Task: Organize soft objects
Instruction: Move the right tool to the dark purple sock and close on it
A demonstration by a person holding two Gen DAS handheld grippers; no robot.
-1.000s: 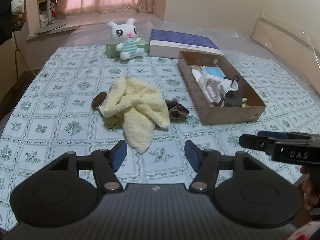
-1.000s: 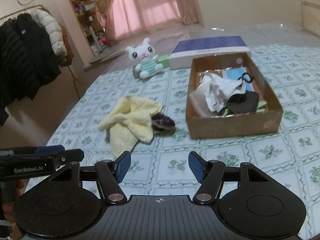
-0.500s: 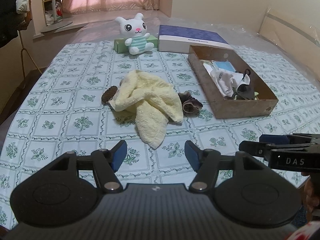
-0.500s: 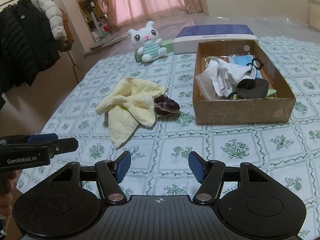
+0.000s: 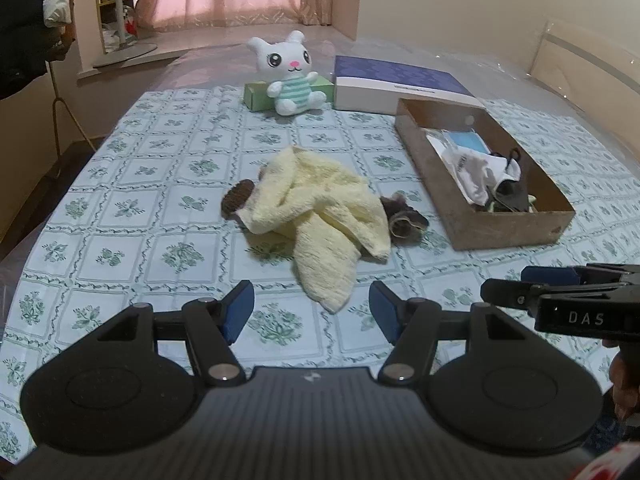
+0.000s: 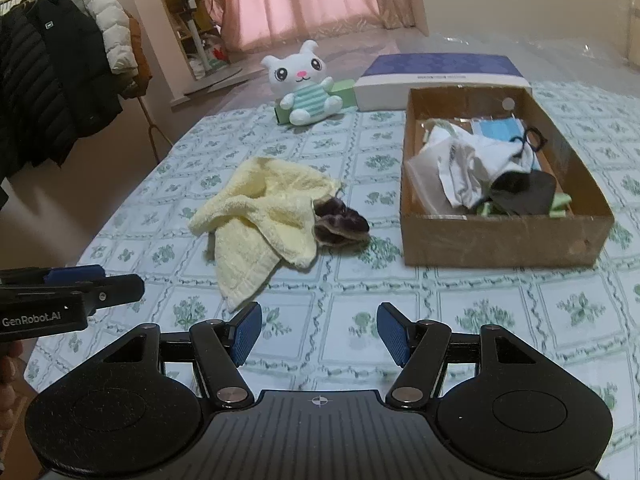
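While both are held above the patterned cloth (image 5: 120,216), the left claw (image 5: 311,312) and right claw (image 6: 319,334) are seen gaping, nothing between their pads. Just beyond, a yellow towel (image 5: 320,216) lies crumpled over brown socks (image 6: 340,222), left of the box (image 6: 500,240). Farther off, a plush bunny (image 5: 290,74) is propped up.

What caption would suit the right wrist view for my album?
Open right gripper hovers above a yellow towel and brown socks, beside a cardboard box of soft items.
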